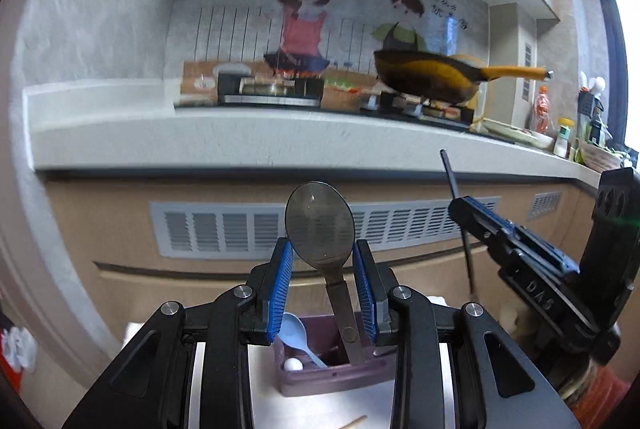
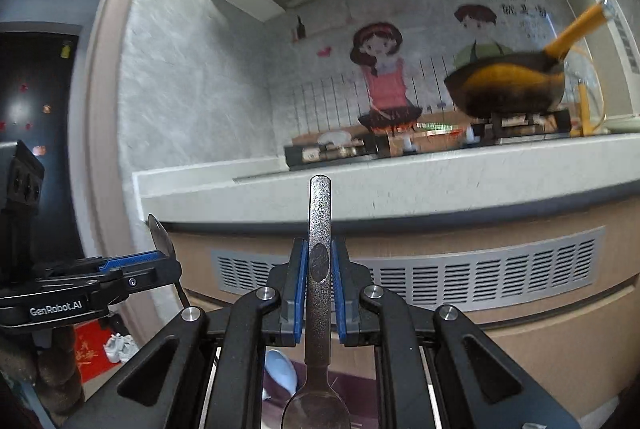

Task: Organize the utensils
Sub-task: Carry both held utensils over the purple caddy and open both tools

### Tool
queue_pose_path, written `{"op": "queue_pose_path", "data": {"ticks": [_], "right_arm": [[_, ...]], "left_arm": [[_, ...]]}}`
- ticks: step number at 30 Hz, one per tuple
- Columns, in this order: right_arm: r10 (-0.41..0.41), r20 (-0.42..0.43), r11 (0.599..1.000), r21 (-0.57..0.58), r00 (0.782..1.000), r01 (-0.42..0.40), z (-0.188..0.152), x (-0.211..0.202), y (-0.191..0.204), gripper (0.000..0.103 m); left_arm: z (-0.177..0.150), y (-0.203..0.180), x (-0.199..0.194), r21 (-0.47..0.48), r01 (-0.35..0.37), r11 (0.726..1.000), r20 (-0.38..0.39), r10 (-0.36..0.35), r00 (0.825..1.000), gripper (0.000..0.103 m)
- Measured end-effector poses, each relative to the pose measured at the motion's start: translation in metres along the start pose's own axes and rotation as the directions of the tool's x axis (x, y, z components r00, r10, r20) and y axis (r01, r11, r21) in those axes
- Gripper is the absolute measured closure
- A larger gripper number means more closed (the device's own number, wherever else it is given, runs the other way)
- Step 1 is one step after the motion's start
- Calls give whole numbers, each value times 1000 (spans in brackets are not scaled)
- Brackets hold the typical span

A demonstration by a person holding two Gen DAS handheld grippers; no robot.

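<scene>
Left gripper [image 1: 322, 269]: blue pads clamped on the edges of a metal spoon [image 1: 320, 221], bowl end up, handle hanging down between the fingers toward the purple utensil box [image 1: 332, 377] below. Jaws stand wide because they grip across the bowl's lower edge, not the handle.

Right gripper [image 2: 319, 269]: jaws nearly closed, pads pressing both sides of a second metal spoon [image 2: 319, 261], held the other way round: handle tip up, bowl down at the bottom edge of the right wrist view.

Both spoons are lifted off the table, roughly upright (the left one leans a little).

Purple box sits on the white table [image 1: 264, 401], close to the table's far edge. Inside it: a light blue plastic spoon [image 1: 294, 333] leaning in the left part, and a small white ball-shaped thing [image 1: 294, 364] low in the same part (can't tell what it is). A wooden stick tip [image 1: 354, 422] lies on the table nearer than the box.

Each gripper shows in the other's camera: the right gripper at the right edge of the left view, the left at the left edge of the right view.

Background: kitchen counter [image 1: 240, 133] with a stove and a yellow-handled pan [image 1: 432, 77], cartoon wall sticker behind, a vent grille in the cabinet front.
</scene>
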State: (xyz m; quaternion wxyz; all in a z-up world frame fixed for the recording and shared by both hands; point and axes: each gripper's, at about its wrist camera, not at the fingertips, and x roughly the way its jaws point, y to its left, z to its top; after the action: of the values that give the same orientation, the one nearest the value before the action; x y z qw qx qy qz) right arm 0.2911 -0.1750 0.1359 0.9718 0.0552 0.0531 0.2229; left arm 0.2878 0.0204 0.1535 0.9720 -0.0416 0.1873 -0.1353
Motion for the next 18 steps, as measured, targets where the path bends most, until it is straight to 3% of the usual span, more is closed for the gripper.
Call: {"op": "queue_pose_path", "data": {"ticks": [7, 18], "right_arm": [[-118, -63, 993, 6, 991, 119, -37, 53, -11, 92], [-193, -132, 978, 60, 972, 202, -63, 91, -31, 92]], "left_arm": [[-24, 22, 68, -58, 28, 998, -82, -33, 996, 71], [-43, 25, 100, -57, 18, 998, -98, -23, 995, 71]]}}
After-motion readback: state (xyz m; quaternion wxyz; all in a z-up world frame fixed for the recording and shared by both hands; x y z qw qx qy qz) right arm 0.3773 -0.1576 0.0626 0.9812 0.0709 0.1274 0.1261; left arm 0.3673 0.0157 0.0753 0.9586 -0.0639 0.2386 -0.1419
